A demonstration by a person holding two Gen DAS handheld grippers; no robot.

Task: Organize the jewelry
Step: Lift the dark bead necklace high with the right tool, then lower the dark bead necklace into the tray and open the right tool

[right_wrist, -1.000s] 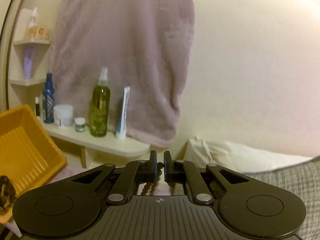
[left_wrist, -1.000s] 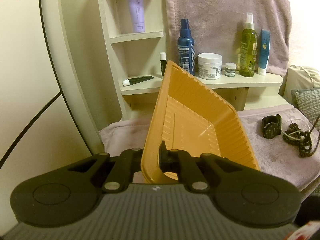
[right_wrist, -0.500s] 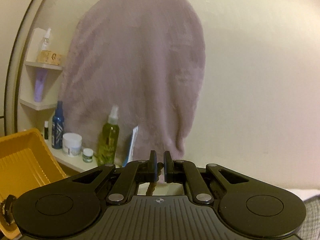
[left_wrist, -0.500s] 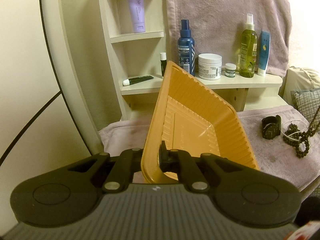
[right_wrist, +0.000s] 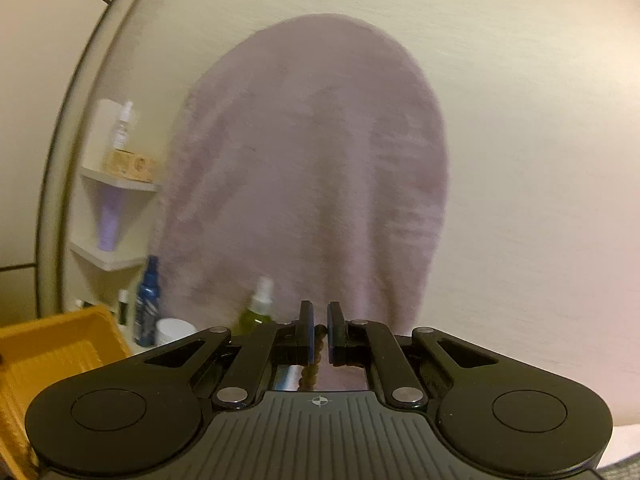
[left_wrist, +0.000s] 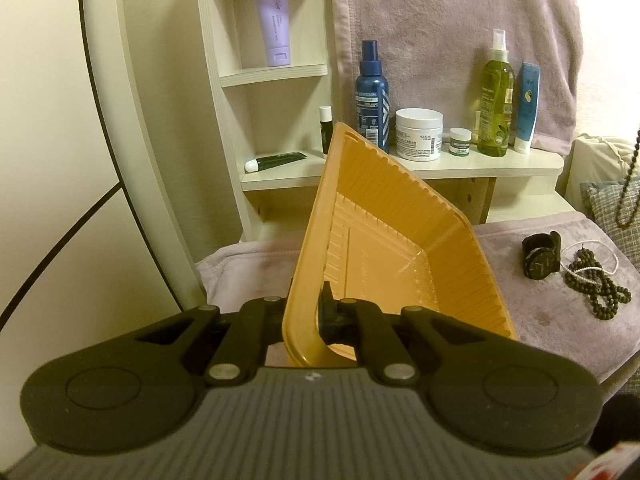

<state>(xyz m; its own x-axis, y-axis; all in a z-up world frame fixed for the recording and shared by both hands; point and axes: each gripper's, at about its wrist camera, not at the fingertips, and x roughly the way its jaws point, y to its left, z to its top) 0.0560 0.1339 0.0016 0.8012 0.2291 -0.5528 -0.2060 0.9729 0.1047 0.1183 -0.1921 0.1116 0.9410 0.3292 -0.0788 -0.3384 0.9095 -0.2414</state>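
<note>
An orange ribbed plastic tray (left_wrist: 400, 248) stands tilted on edge, and my left gripper (left_wrist: 308, 316) is shut on its near rim. To its right, on a pink towel (left_wrist: 560, 320), lie a black watch (left_wrist: 541, 257) and a dark beaded necklace (left_wrist: 598, 286) with a thin white cord. Another bead strand (left_wrist: 628, 200) hangs down at the right edge of the left wrist view. My right gripper (right_wrist: 319, 330) is shut on a brown bead strand (right_wrist: 312, 368) that dangles below its pads. The tray's corner (right_wrist: 52, 352) shows low at the left in the right wrist view.
A cream shelf (left_wrist: 440, 168) behind the tray carries a blue spray bottle (left_wrist: 373, 96), a white cream jar (left_wrist: 419, 133), a green spray bottle (left_wrist: 496, 96) and a blue tube (left_wrist: 527, 108). A pink towel (right_wrist: 312, 184) hangs on the wall. A grey cushion (left_wrist: 608, 208) lies at the right.
My right gripper has risen with the bead strand, which now hangs off the towel at the right edge. Part of the beads still lies by the watch. The left gripper and tray have not moved.
</note>
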